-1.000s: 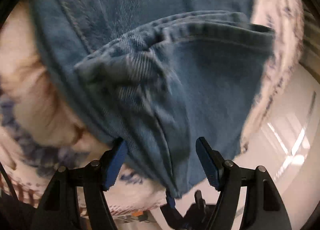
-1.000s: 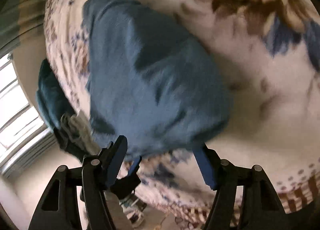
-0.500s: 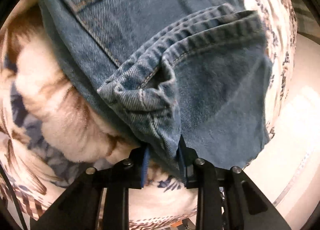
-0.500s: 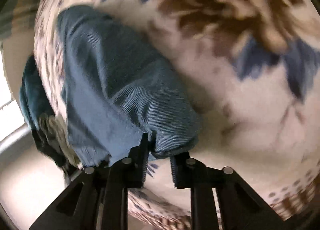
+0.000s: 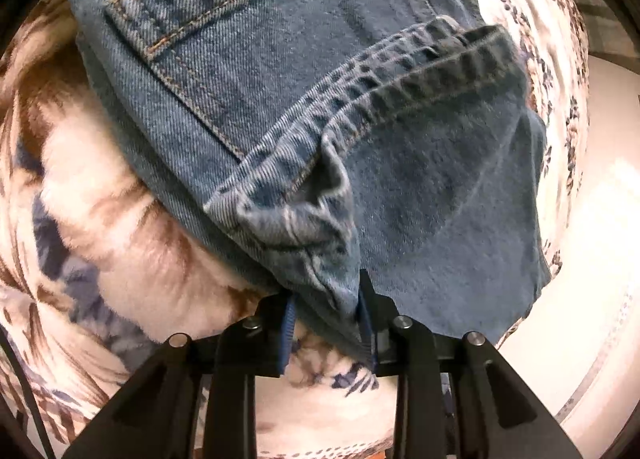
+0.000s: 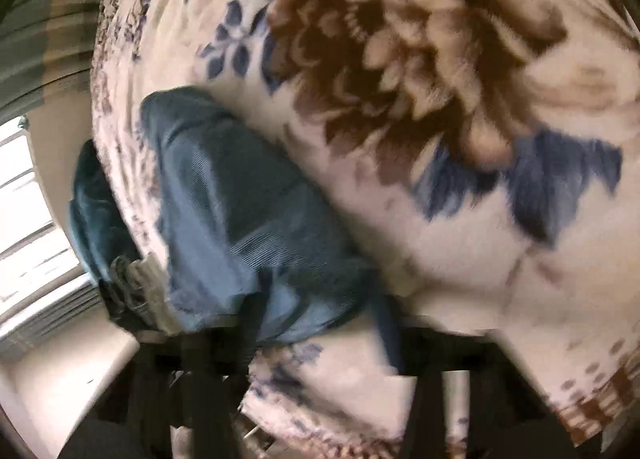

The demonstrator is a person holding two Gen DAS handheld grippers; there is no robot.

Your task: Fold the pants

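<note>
Blue denim pants lie folded on a floral blanket, back pocket and leg hems showing. My left gripper is shut on the bunched near edge of the pants. In the right wrist view, the pants lie at the lower left of the blanket. My right gripper is blurred by motion; its fingers stand apart, either side of the fold's near end, and I cannot tell its grip.
The blanket covers a bed whose edge drops off to a pale floor. A dark teal cloth heap lies past the bed edge, near a bright window.
Both grippers closed from wide open onto the near edge of the pants. The left one still pinches it. The right gripper's fingers have since spread, and its view has swung and blurred.
</note>
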